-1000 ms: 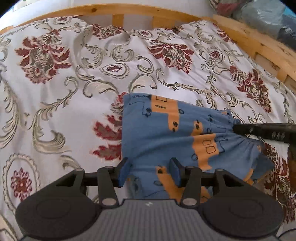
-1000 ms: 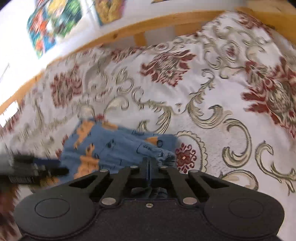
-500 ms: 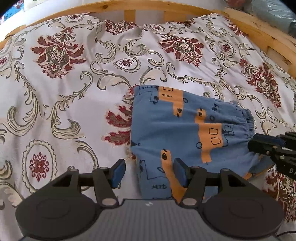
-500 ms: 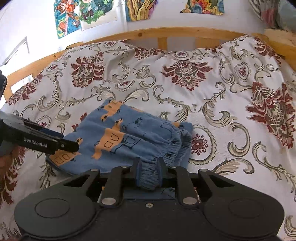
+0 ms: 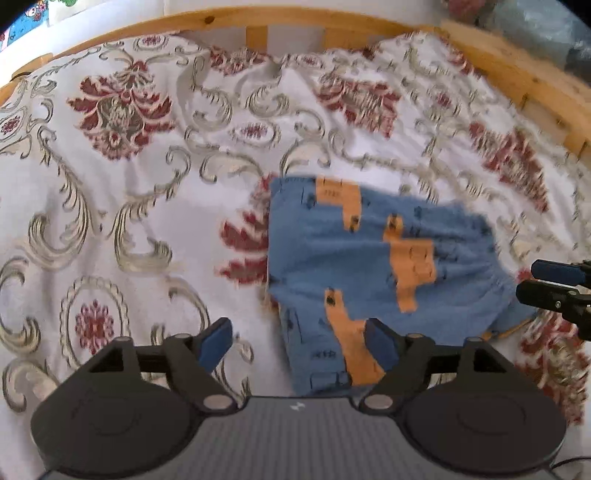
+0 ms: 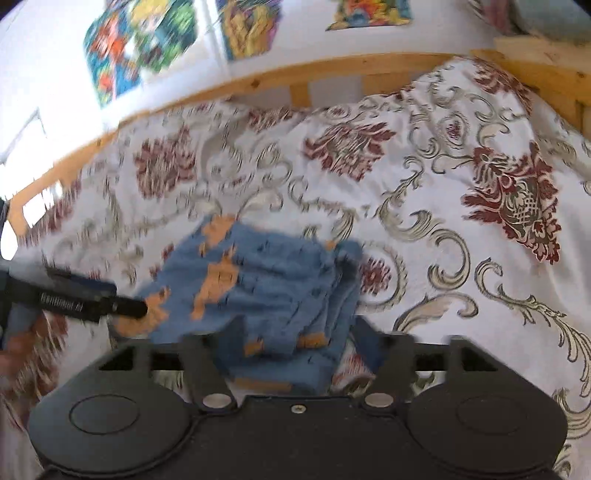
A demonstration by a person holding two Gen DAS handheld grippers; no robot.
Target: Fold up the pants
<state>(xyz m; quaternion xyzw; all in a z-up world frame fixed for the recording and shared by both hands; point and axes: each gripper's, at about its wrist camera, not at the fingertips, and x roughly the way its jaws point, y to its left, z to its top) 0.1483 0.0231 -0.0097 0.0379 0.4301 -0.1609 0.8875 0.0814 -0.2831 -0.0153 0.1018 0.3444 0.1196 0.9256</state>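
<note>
The small blue pants with orange patches lie folded into a compact rectangle on the floral bed cover; they also show in the right wrist view. My left gripper is open and empty, just off the fold's near left corner. My right gripper is open and empty, its jaws standing apart over the waistband end of the pants. The right gripper's fingers show at the right edge of the left view, and the left gripper at the left of the right view.
The white bed cover with red and grey floral print is spread around the pants. A wooden bed rail runs along the far side and right. Colourful posters hang on the wall behind.
My right gripper opened and let go of the waistband, then drew back. My left gripper opened wider and pulled back to the left. The pants stay folded on the bed.
</note>
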